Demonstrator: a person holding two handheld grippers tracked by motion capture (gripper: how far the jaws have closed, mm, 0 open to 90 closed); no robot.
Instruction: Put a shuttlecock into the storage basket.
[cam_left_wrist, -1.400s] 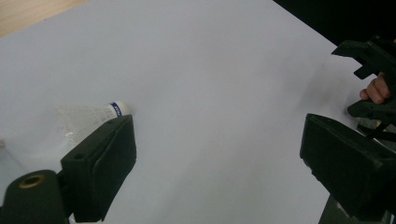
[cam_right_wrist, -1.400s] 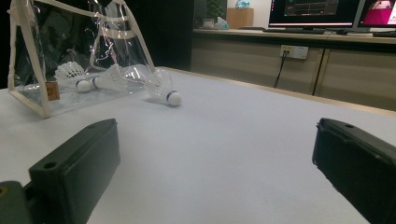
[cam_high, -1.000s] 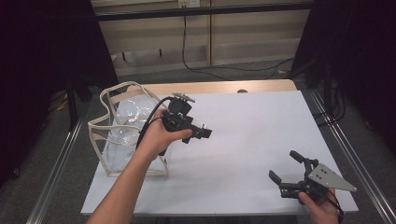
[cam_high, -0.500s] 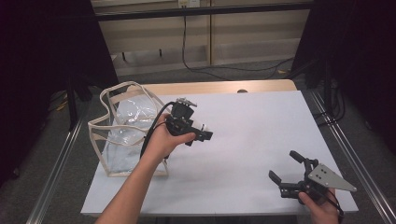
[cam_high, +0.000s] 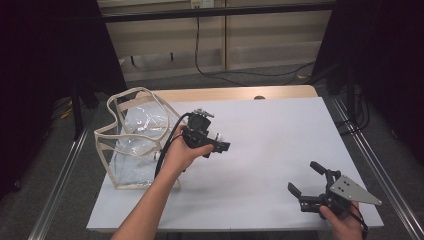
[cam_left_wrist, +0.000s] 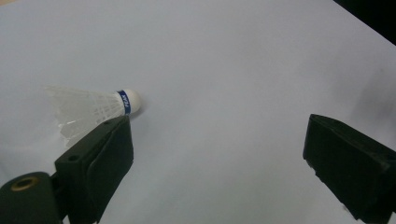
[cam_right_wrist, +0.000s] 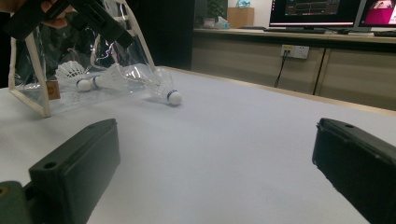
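**Shuttlecock on table, both grippers empty**

Item: one white shuttlecock (cam_left_wrist: 95, 108) with a blue band and a white cork tip, lying on its side on the white table (cam_high: 280, 140), outside the bag. In the left gripper view it rests just beyond the tip of one jaw, not between the two. In the right gripper view it lies just beside the bag's near corner, cork end toward the camera.

Container: clear plastic bag (cam_high: 135, 145) with beige trim, standing at the table's left side. Two more shuttlecocks (cam_right_wrist: 74, 74) lie inside it.

Left gripper (cam_high: 215, 145): held above the table beside the bag, jaws spread wide, holding nothing.

Right gripper (cam_high: 306, 184): near the table's front right corner, well apart from the shuttlecock, jaws wide apart, holding nothing.
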